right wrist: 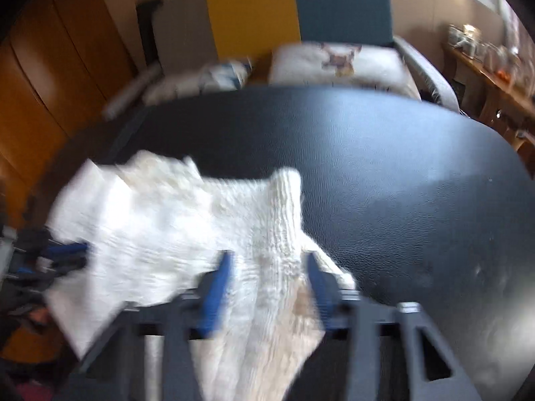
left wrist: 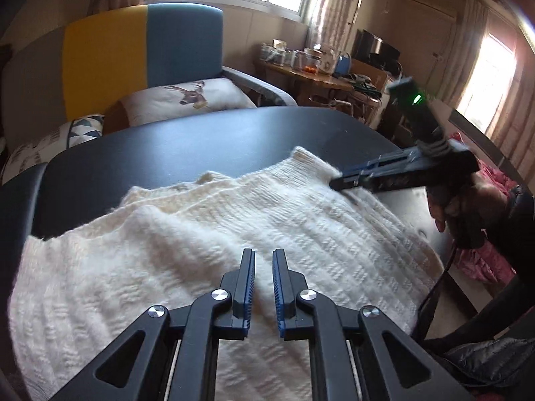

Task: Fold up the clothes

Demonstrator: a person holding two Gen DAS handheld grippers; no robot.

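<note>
A cream knitted sweater (left wrist: 207,234) lies spread on a black table (left wrist: 200,140). My left gripper (left wrist: 263,260) hovers over its near part, fingers slightly apart and holding nothing. My right gripper (left wrist: 337,182) reaches in from the right and touches the sweater's far right edge. In the blurred right wrist view the right gripper (right wrist: 269,264) is open, with a ribbed fold of the sweater (right wrist: 187,227) lying between its blue pads. The left gripper (right wrist: 63,254) shows at the sweater's left edge.
A yellow and blue sofa (left wrist: 140,43) with a deer-print cushion (left wrist: 190,95) stands behind the table. A cluttered wooden side table (left wrist: 317,73) is at the back right. Pink cloth (left wrist: 485,257) lies to the table's right. The table's far and right parts (right wrist: 401,173) are bare.
</note>
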